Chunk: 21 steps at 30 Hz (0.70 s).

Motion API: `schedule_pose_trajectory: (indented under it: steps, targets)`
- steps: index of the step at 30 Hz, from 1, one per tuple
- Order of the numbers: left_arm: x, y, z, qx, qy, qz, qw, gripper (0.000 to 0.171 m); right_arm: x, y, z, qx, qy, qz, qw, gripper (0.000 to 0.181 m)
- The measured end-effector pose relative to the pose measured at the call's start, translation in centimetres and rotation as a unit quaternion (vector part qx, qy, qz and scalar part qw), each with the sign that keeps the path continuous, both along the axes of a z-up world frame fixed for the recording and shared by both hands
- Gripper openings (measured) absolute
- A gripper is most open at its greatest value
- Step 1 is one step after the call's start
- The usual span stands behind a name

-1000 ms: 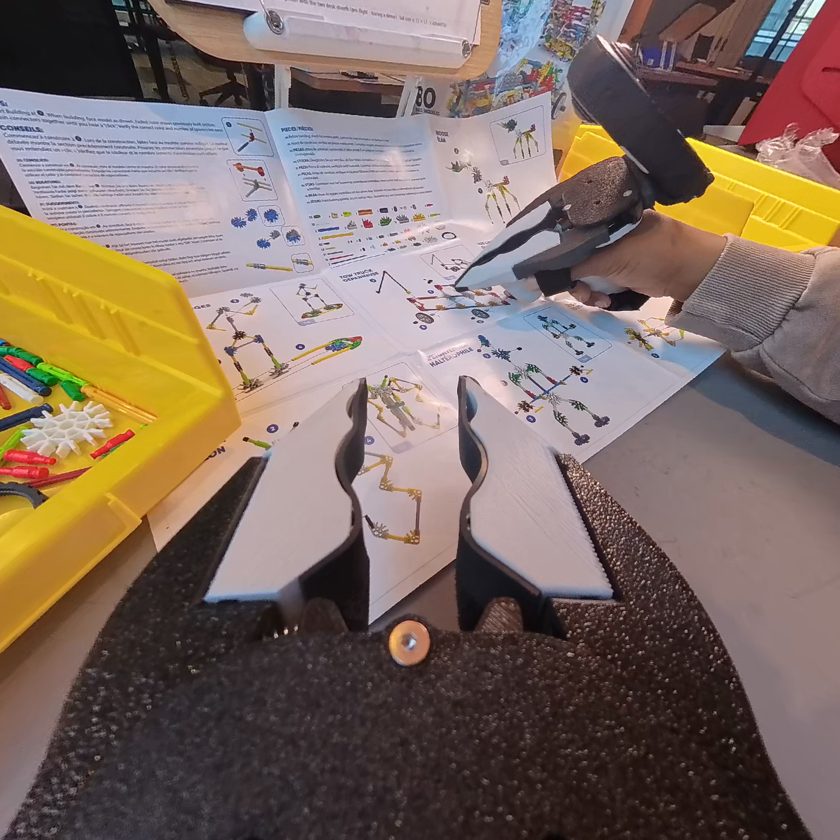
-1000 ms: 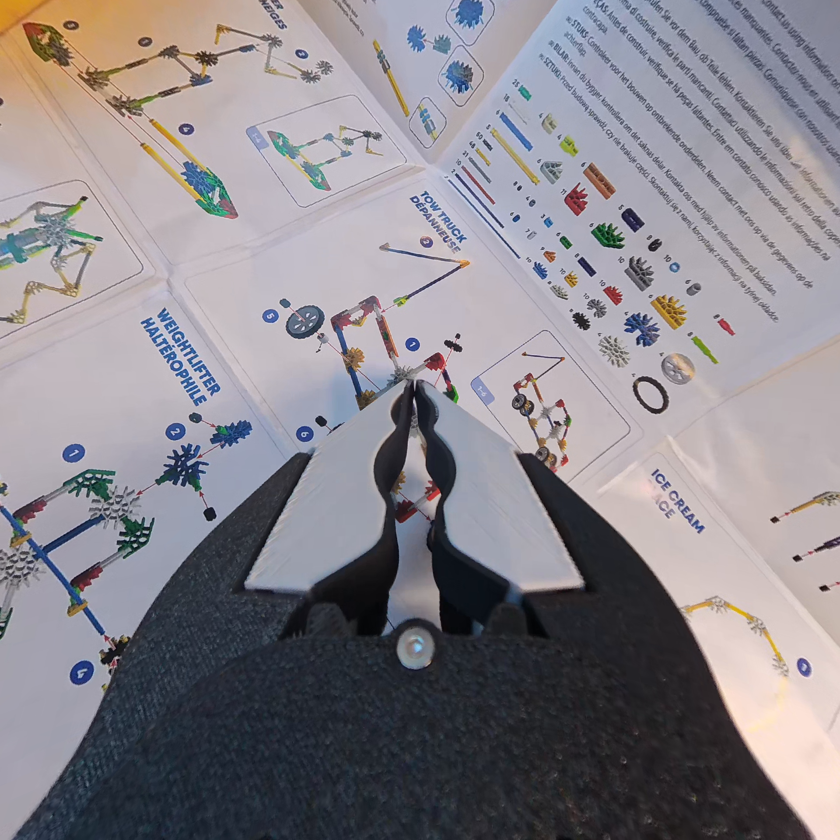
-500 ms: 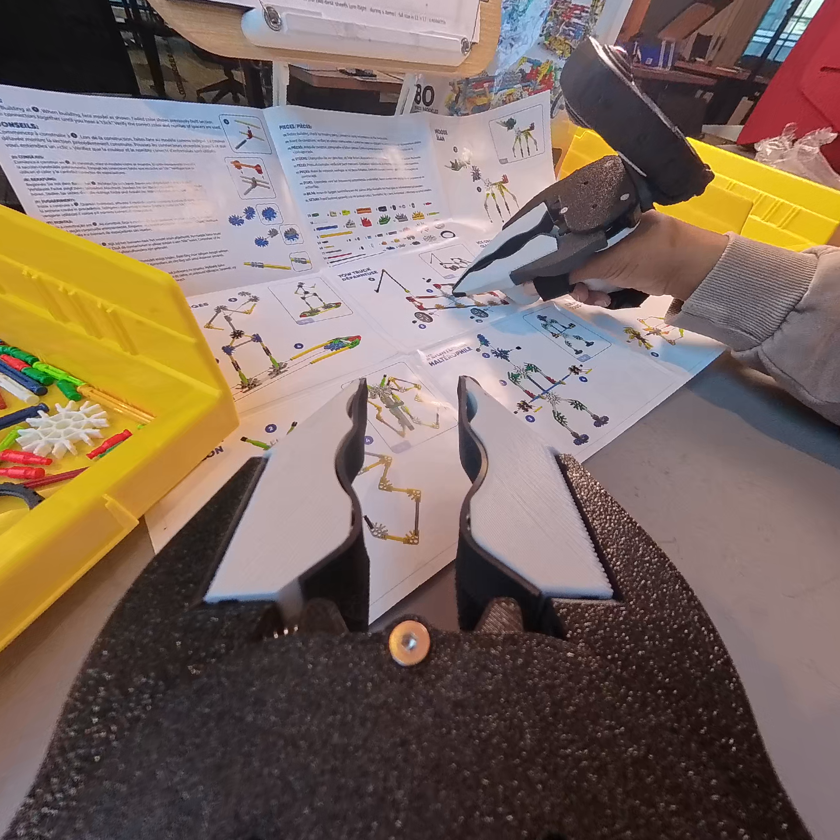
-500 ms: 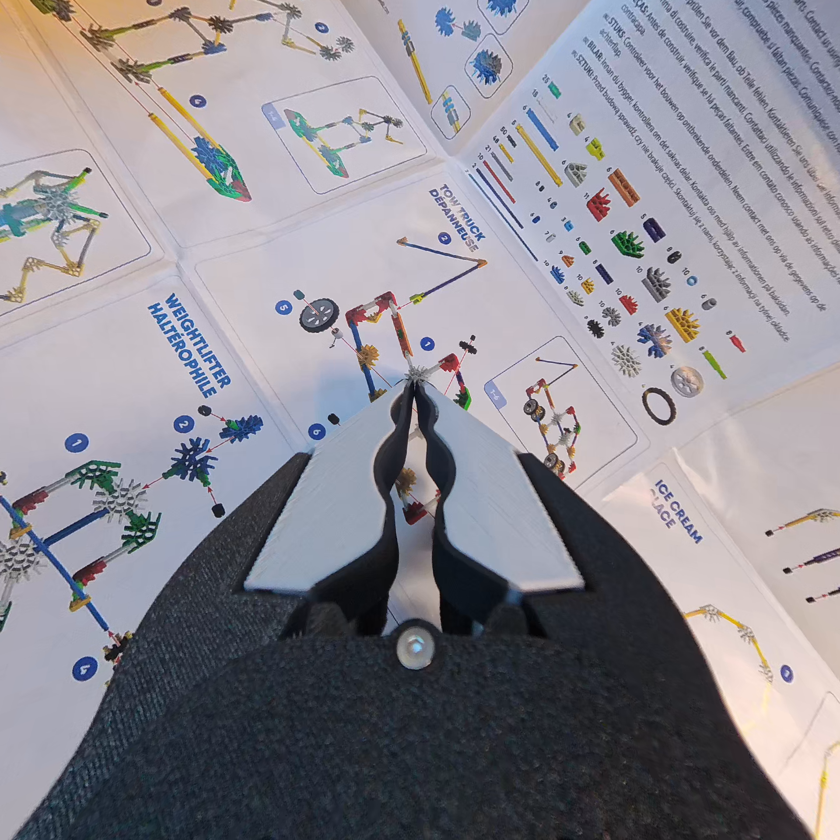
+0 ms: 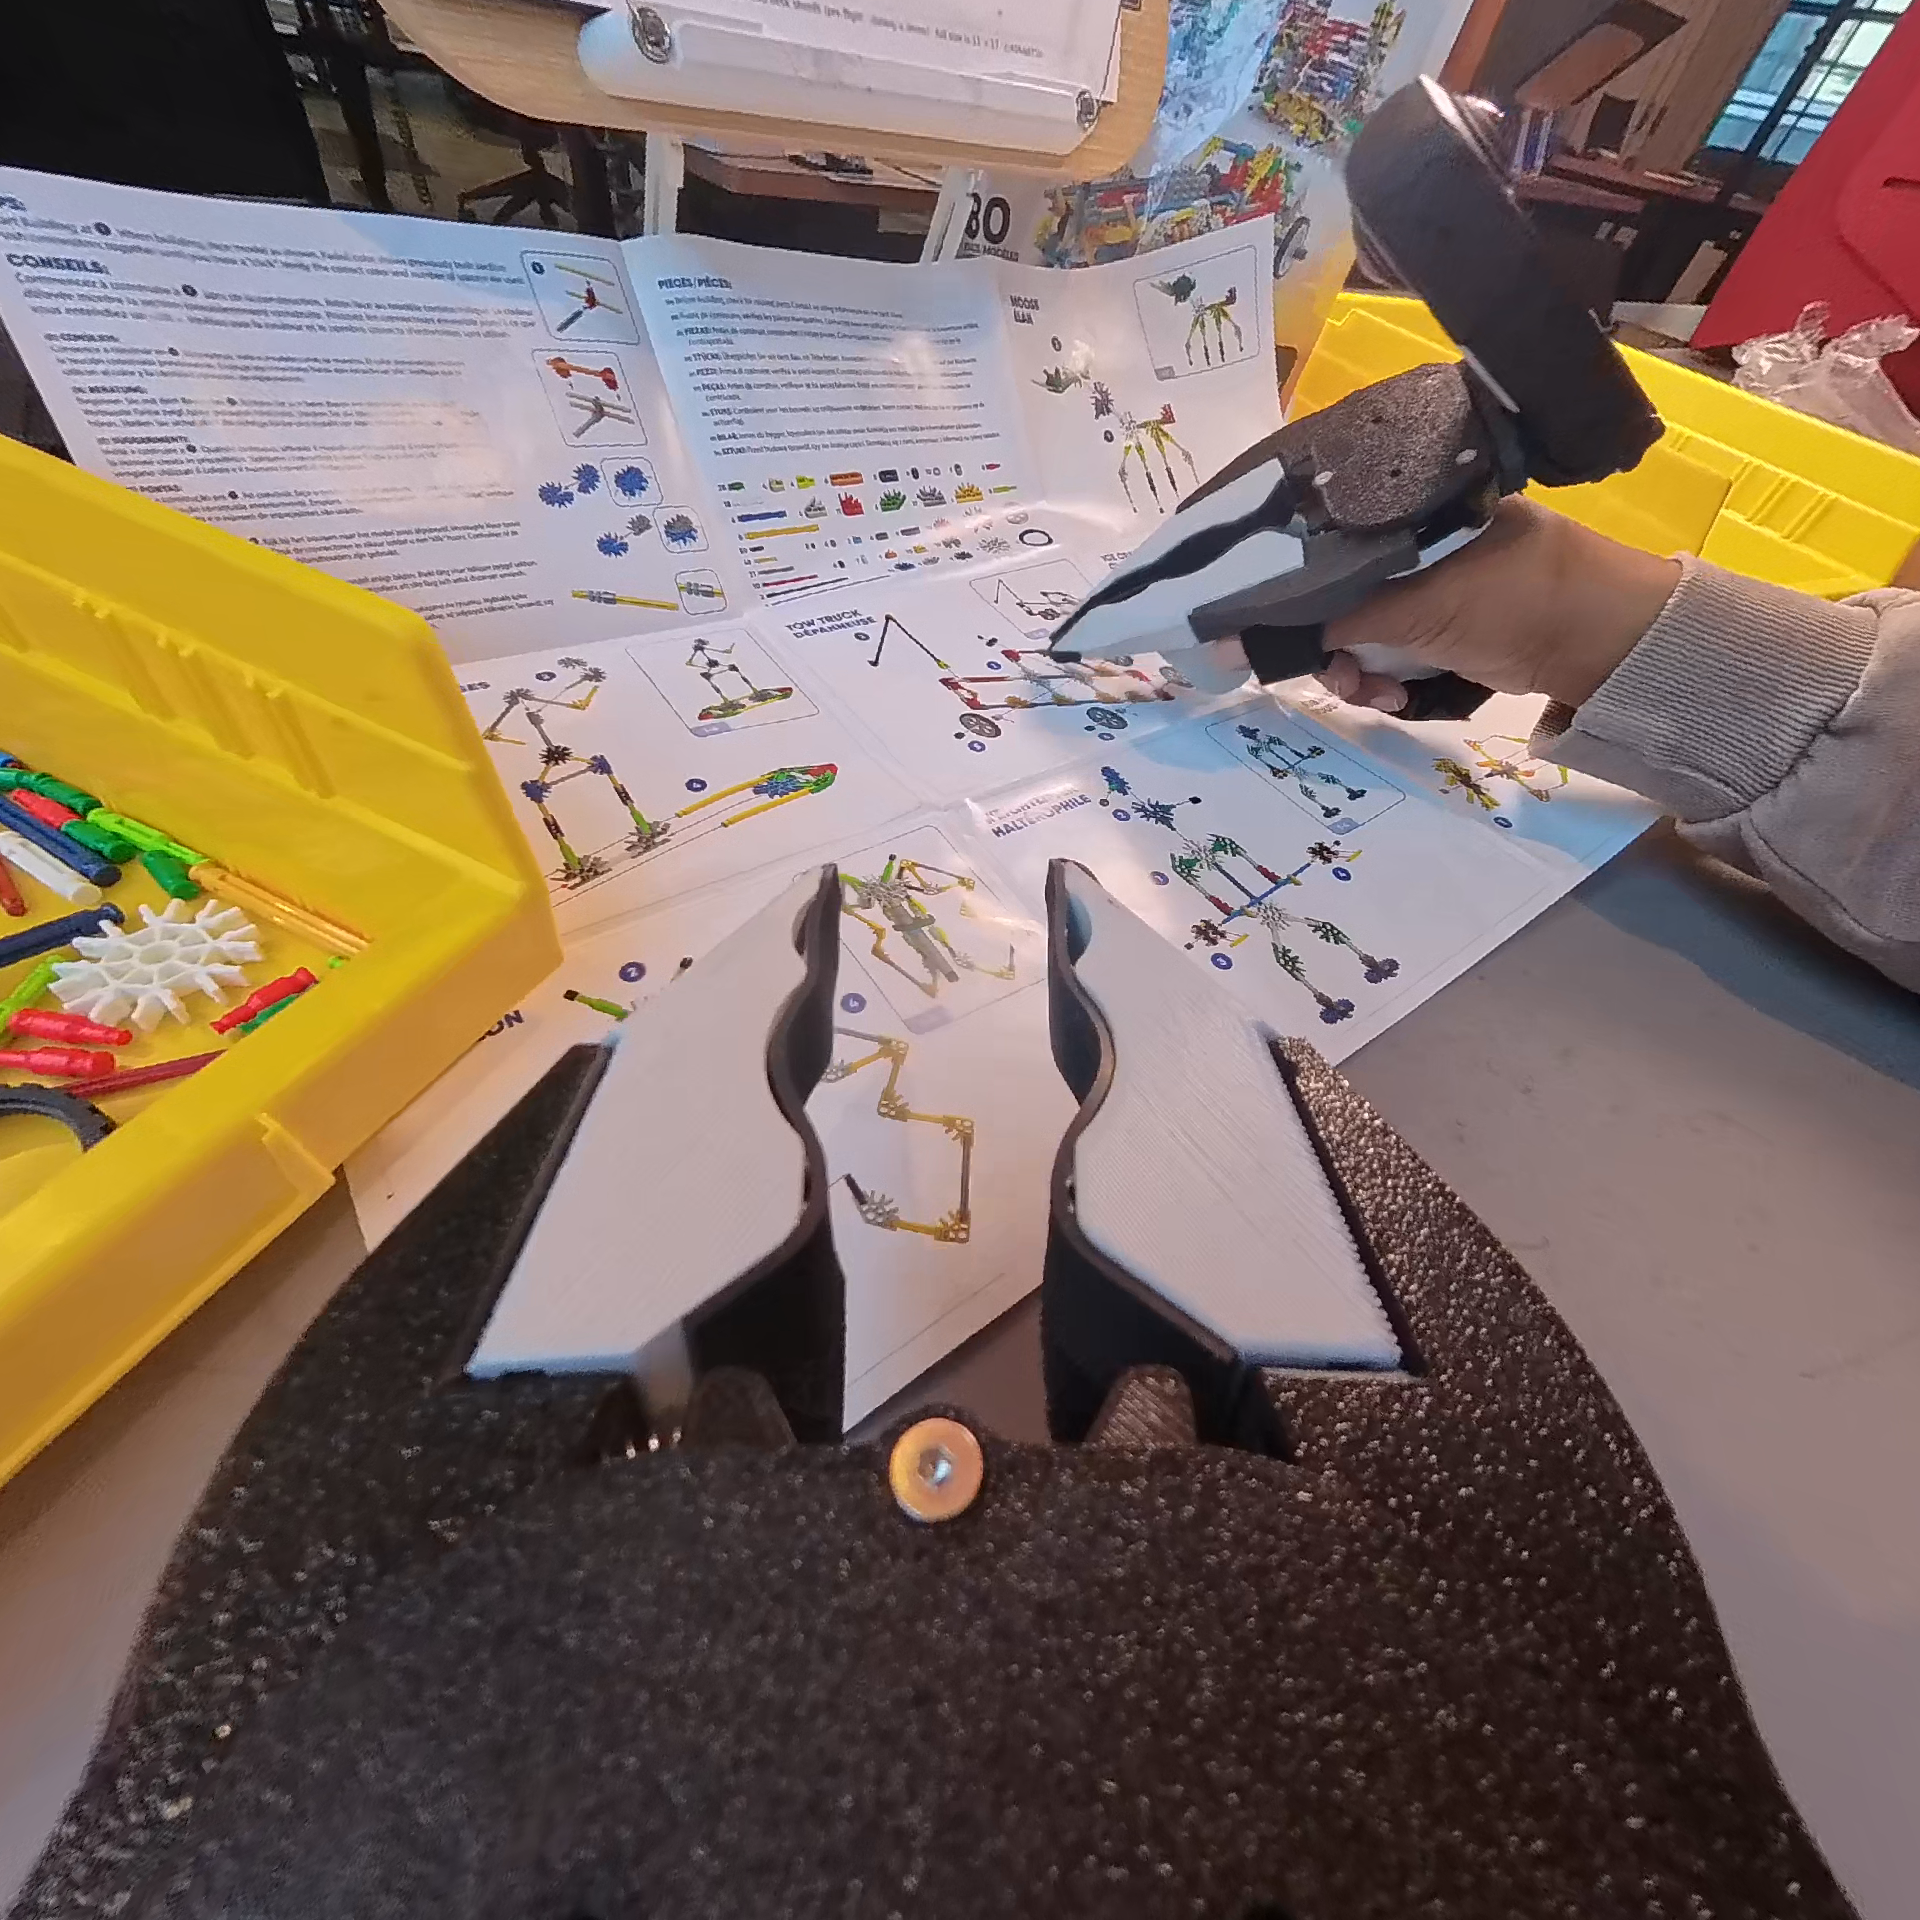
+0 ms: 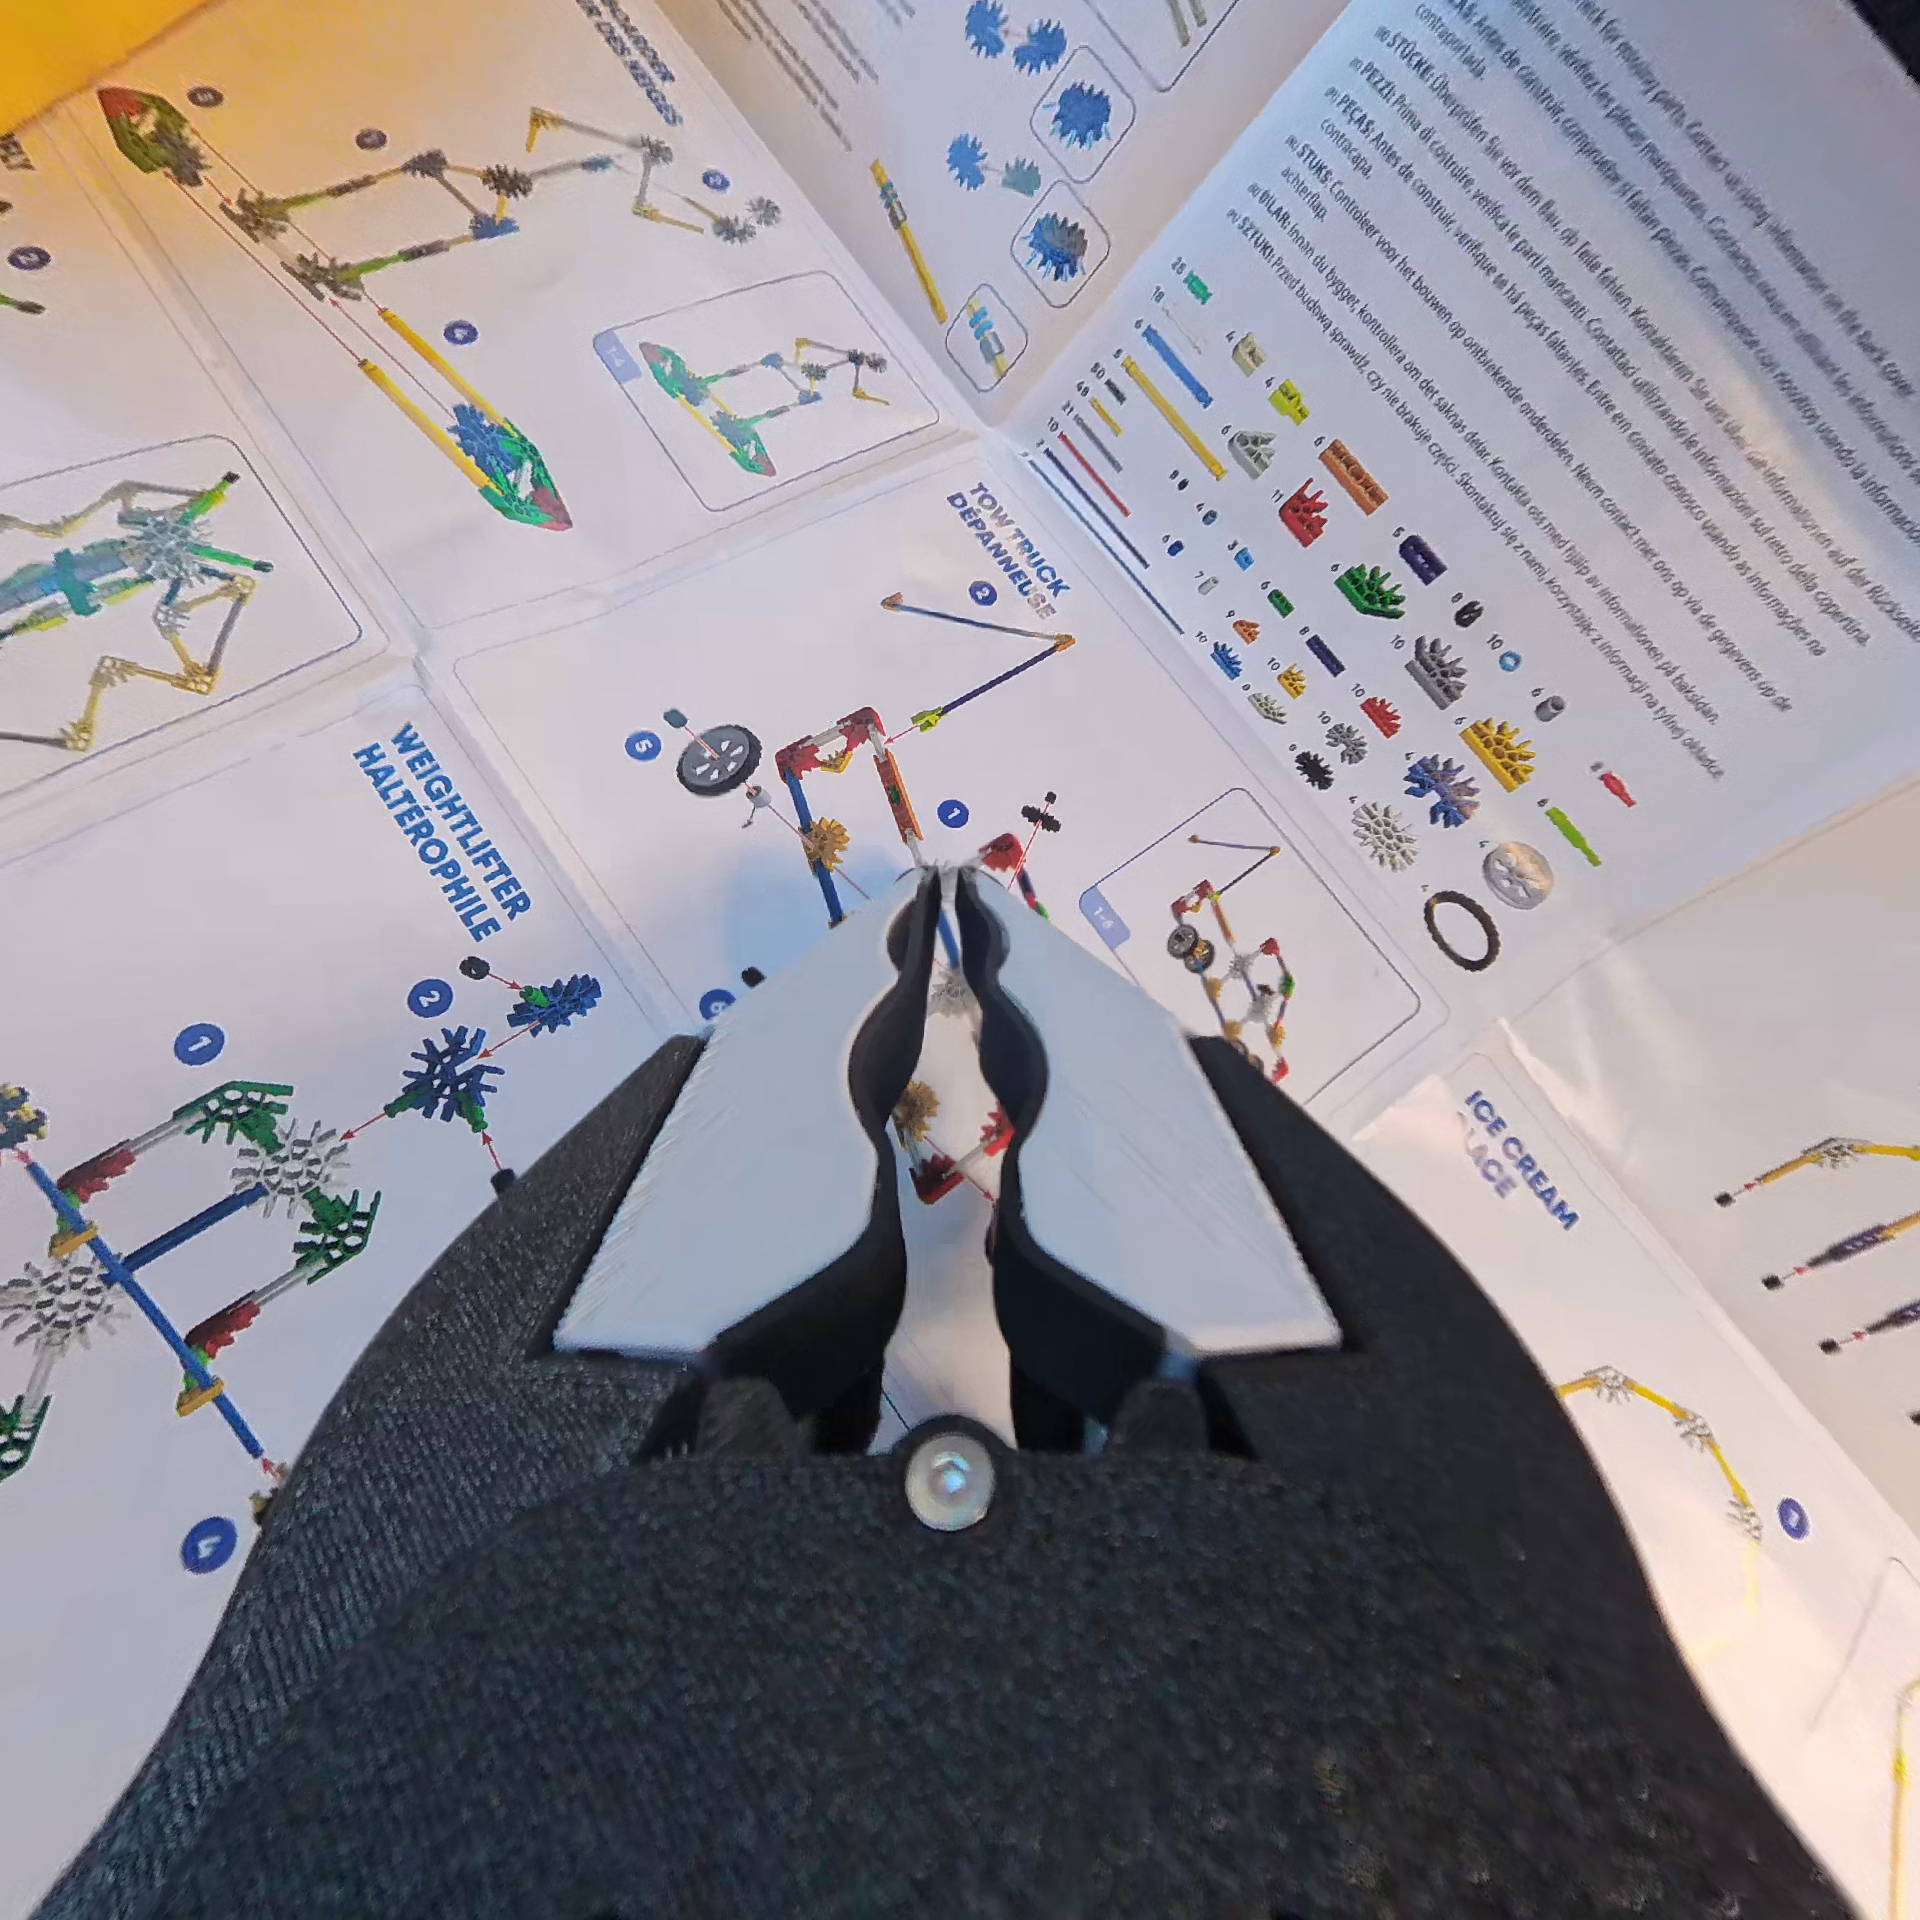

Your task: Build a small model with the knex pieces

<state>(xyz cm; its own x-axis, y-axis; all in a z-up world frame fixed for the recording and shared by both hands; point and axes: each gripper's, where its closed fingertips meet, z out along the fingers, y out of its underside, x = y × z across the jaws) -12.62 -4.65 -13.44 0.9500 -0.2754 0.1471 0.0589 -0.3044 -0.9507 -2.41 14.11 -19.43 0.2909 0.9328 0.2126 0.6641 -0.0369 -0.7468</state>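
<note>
A large folded-out instruction sheet (image 5: 790,540) with coloured model drawings lies on the grey table. My left gripper (image 5: 940,894) is open and empty, low over the sheet's near edge. My right gripper (image 6: 943,878) is shut and empty, its tips down on or just above a drawing of a wheeled model (image 6: 831,769) on the sheet (image 6: 312,831). It also shows in the left wrist view (image 5: 1070,649), held by a hand in a grey sleeve, pointing at the same drawing.
A yellow bin (image 5: 312,727) at the left holds several coloured rods and a white snowflake-shaped connector (image 5: 156,961). More yellow bins (image 5: 1714,488) stand behind the right hand. A wooden stand with a white clip (image 5: 831,62) is at the back. Bare grey table (image 5: 1610,1195) lies at the right. One gripper's finger ends stand about 25 cm off the other's. The left gripper is farther from the white clip (image 5: 831,62), some 30 cm, than the right, some 20 cm.
My right gripper has slid forward across the sheet, its shut tips now further up the wheeled-model drawing. My left gripper has stayed put.
</note>
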Motion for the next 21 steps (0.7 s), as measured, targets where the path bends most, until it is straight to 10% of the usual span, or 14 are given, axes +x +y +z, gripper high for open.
schedule_pose_trajectory:
  steps: [13,21]
  targets:
    - [-2.1,-0.1,0.7,0.017,0.018,0.040,0.999,0.036,3.9,-5.2,14.6,0.023,0.301,-0.033,0.953,0.058]
    - [-2.2,0.1,0.1,0.005,0.016,0.044,0.999,0.036,8.9,-11.8,11.4,0.038,0.295,-0.067,0.952,0.065]
